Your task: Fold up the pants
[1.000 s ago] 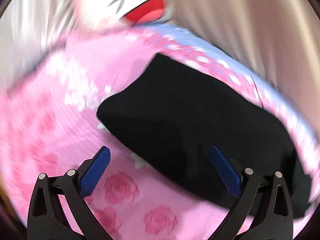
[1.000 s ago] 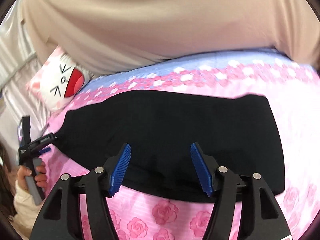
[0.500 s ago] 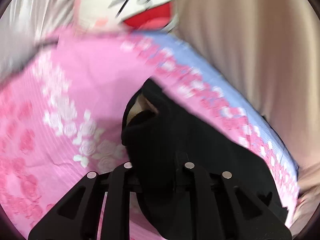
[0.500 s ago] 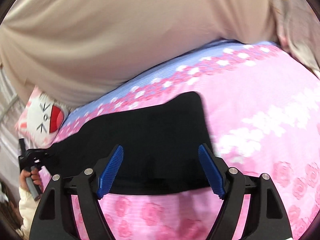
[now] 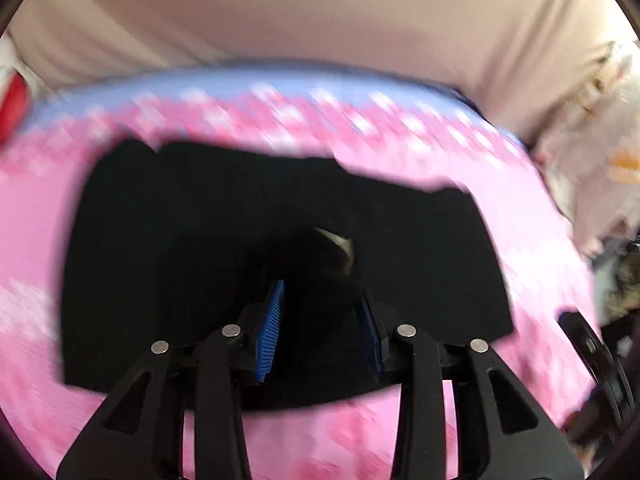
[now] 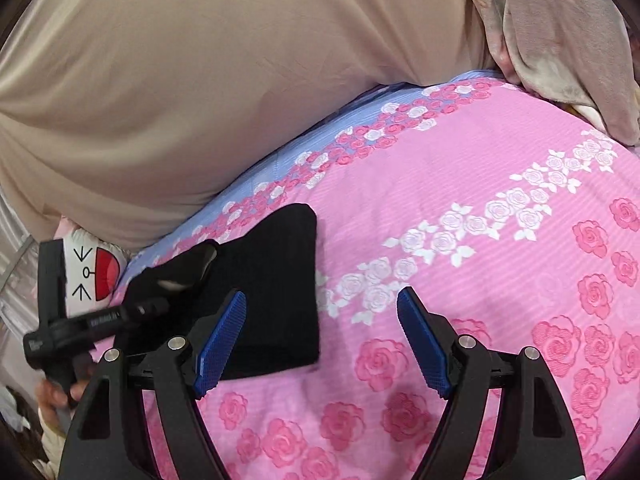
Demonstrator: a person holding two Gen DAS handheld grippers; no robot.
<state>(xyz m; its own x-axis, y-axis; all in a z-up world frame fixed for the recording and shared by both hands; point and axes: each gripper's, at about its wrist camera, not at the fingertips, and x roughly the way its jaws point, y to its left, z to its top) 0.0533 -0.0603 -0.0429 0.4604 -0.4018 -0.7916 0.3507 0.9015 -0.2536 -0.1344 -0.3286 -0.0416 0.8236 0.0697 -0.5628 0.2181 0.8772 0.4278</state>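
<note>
The black pants (image 5: 200, 248) lie folded on a pink rose-print bedspread (image 5: 532, 248). My left gripper (image 5: 320, 320) is shut on a bunched end of the pants, with black cloth between its blue pads (image 5: 272, 324), held above the rest of the garment. In the right wrist view the pants (image 6: 280, 280) lie left of centre, and the left gripper (image 6: 132, 312) holds a lifted fold at their far end. My right gripper (image 6: 324, 340) is open and empty, above the pants' right edge and the bedspread (image 6: 480, 200).
A beige cushion or headboard (image 6: 200, 80) runs along the far side of the bed. A white cartoon-face pillow (image 6: 92, 272) lies at the far left. A grey floral cloth (image 6: 560, 40) is heaped at the far right.
My left gripper closed on the end of the pants and carried it over the garment. My right gripper swung right, so the pants moved to the left of its view.
</note>
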